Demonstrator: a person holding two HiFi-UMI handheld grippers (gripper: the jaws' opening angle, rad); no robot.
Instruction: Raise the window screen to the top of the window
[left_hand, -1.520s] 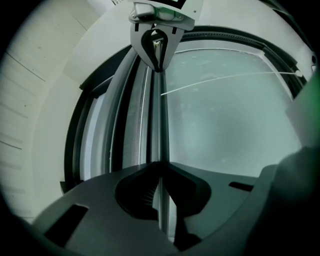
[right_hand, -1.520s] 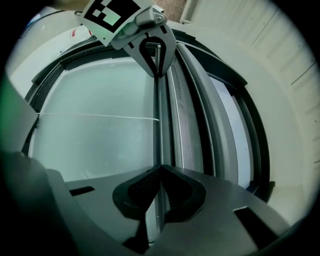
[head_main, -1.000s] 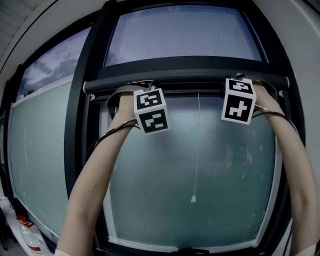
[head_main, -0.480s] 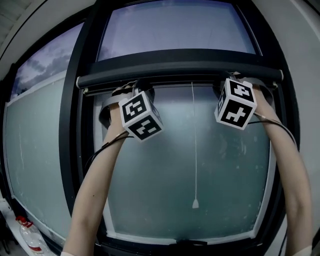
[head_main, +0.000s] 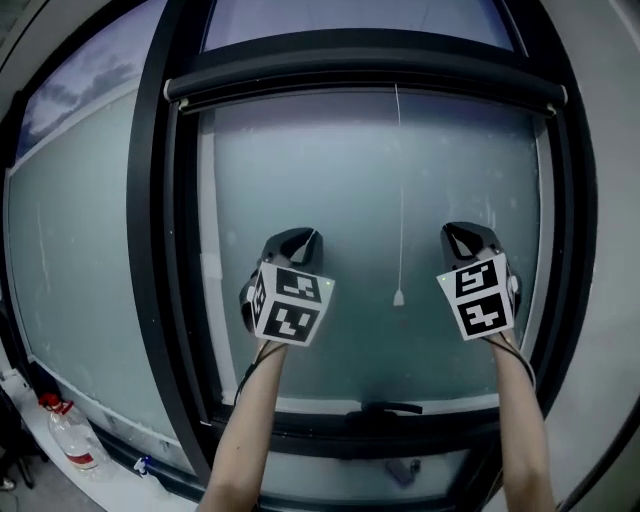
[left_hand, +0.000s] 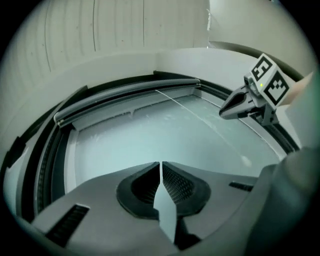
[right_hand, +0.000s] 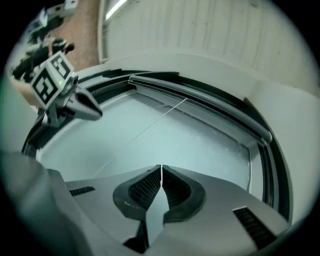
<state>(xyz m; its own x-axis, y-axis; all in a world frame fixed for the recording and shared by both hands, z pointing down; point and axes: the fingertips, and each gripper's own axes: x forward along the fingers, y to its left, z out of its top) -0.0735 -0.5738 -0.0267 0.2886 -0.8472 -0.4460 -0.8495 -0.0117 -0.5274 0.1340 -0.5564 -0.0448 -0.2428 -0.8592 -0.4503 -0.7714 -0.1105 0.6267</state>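
The window (head_main: 150, 250) has a dark frame and a frosted pane. The screen (head_main: 360, 85) sits as a bar across the top of that pane. Well below it, the left gripper (head_main: 298, 242) and right gripper (head_main: 466, 236) face the glass, fingers closed together on nothing. The cord (head_main: 400, 200) hangs between them.

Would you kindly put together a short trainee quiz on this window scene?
1. True or false: the screen bar lies at the top of the frosted pane, above both grippers.
2. What hangs between the left gripper and the right gripper? A) a pull cord B) a towel C) a bunch of keys
3. Fill in: both grippers' jaws are ___, with nothing between them.
Key: 1 true; 2 A; 3 shut.
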